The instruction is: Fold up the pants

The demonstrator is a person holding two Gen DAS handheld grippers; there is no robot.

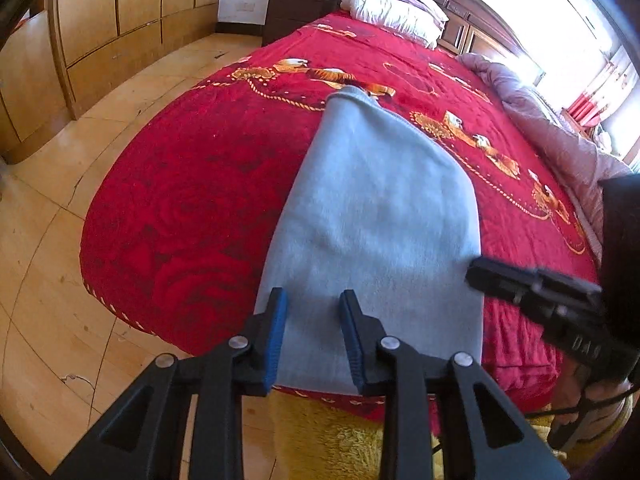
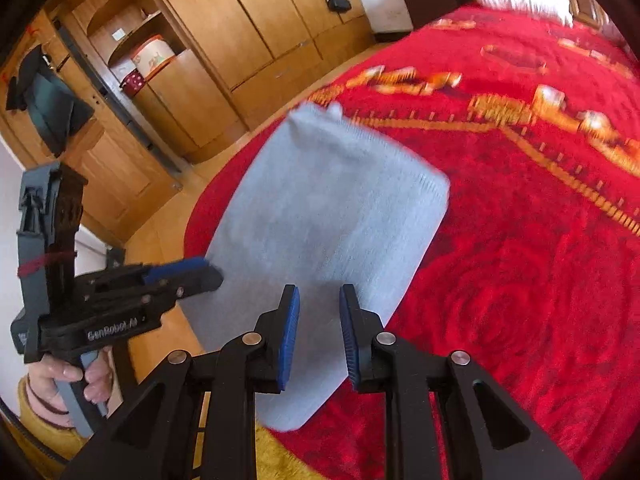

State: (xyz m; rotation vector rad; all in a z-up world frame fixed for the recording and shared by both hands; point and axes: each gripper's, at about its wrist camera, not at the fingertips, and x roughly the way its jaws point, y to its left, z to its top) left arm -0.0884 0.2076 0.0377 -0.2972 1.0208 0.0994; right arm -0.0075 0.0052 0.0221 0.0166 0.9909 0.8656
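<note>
Red-covered bed (image 1: 192, 200), wooden wardrobe (image 2: 248, 20), tiled floor (image 1: 44, 272), sunlit window (image 1: 576, 20).

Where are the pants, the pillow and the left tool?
pants (image 1: 372, 216): left wrist view, middle of the folded grey cloth.
pillow (image 1: 394, 6): left wrist view, white top face.
left tool (image 1: 313, 334): left wrist view, gap midway between the blue tips.

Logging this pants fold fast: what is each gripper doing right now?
Left gripper: open, empty, over the near end of the grey pants.
Right gripper: open, empty, over them too.
</note>
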